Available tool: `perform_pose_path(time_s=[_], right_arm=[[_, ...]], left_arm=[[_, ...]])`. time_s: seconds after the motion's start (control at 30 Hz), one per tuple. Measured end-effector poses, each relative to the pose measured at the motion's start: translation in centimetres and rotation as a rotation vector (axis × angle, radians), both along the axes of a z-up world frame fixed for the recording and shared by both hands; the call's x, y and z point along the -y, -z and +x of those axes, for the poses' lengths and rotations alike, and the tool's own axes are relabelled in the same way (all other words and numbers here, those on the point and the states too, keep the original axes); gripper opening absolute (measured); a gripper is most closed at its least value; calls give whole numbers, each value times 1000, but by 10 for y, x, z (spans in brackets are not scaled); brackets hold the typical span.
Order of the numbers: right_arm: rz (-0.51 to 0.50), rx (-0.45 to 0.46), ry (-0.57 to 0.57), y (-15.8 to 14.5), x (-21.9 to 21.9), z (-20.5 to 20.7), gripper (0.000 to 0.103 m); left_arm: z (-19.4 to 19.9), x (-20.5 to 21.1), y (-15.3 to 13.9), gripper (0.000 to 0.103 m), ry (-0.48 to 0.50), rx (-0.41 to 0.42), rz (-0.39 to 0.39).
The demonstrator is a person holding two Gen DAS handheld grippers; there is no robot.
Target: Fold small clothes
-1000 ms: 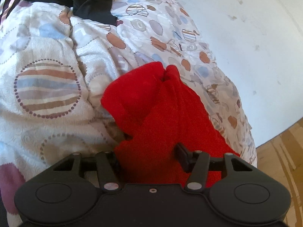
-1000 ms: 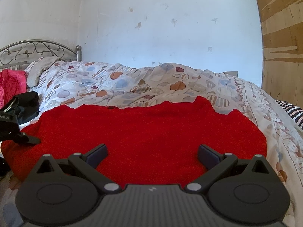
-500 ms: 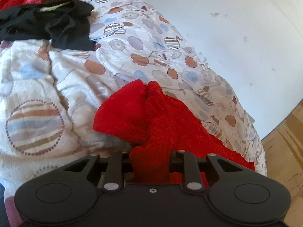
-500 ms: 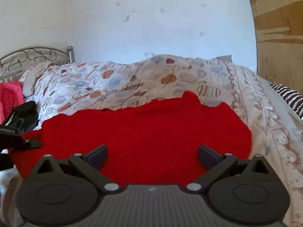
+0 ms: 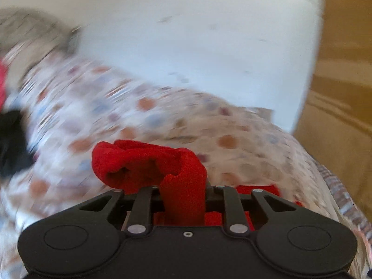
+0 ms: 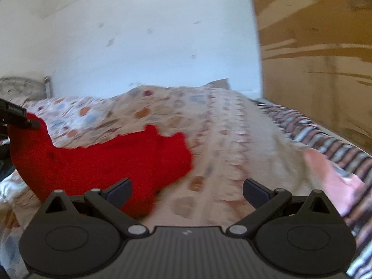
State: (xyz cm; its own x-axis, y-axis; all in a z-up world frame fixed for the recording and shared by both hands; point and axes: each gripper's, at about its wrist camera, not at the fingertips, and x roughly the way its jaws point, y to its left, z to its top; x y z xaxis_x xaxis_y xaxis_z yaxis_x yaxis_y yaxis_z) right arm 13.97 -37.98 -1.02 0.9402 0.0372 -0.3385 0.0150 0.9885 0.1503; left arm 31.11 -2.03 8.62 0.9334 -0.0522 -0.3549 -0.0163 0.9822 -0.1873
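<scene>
Red garment (image 5: 183, 186) pinched in left tongs (image 5: 183, 191), just closed; right tongs (image 6: 187, 191) spread, empty, beside it.

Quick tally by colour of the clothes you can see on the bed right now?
Red garment, pinched in the left claw: 1
Black clothing, left edge: 1
Other red fabric, far left, blurred: 1
Total: 3

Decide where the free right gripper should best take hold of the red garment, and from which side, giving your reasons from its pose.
Probably the far flat corner of the red garment, lying on the patterned bedspread. Come in low from its open right-hand side: that edge is bare and reachable, while the left gripper already pinches the opposite bunched end. The right gripper has open jaws.
</scene>
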Motion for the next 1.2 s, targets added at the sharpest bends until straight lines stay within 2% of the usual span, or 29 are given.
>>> perform_pose_path(time_s=[0.13, 0.23, 0.33, 0.47, 0.53, 0.6, 0.73, 0.83, 0.97, 1.03, 1.13, 1.2], right_arm=[[35, -9, 97, 4, 30, -11, 103], [39, -16, 142, 7, 46, -19, 103], [53, -27, 176, 12, 56, -24, 103], [71, -51, 204, 18, 65, -25, 103], [72, -53, 210, 19, 67, -27, 103], [76, -58, 213, 19, 68, -27, 103], [96, -67, 209, 21, 66, -24, 103], [97, -72, 197, 20, 62, -23, 103], [87, -77, 193, 20, 58, -21, 103], [89, -79, 192, 19, 57, -21, 103], [84, -85, 190, 20, 55, -20, 103], [78, -90, 186, 20, 52, -19, 103]], left_arm=[[8, 60, -10, 22, 192, 18, 154], [5, 105, 1, 22, 340, 13, 263], [-8, 135, 20, 22, 458, -3, 328], [-23, 157, 50, 23, 550, -37, 432], [-30, 155, 58, 25, 554, -30, 450], [-30, 150, 57, 33, 562, -25, 425], [-24, 134, 50, 48, 612, -47, 244], [-23, 124, 47, 57, 617, -52, 147], [-27, 109, 39, 77, 628, -44, 12], [-30, 103, 35, 80, 626, -43, -45], [-33, 95, 28, 84, 602, -49, -93], [-34, 91, 24, 94, 566, -63, -95]])
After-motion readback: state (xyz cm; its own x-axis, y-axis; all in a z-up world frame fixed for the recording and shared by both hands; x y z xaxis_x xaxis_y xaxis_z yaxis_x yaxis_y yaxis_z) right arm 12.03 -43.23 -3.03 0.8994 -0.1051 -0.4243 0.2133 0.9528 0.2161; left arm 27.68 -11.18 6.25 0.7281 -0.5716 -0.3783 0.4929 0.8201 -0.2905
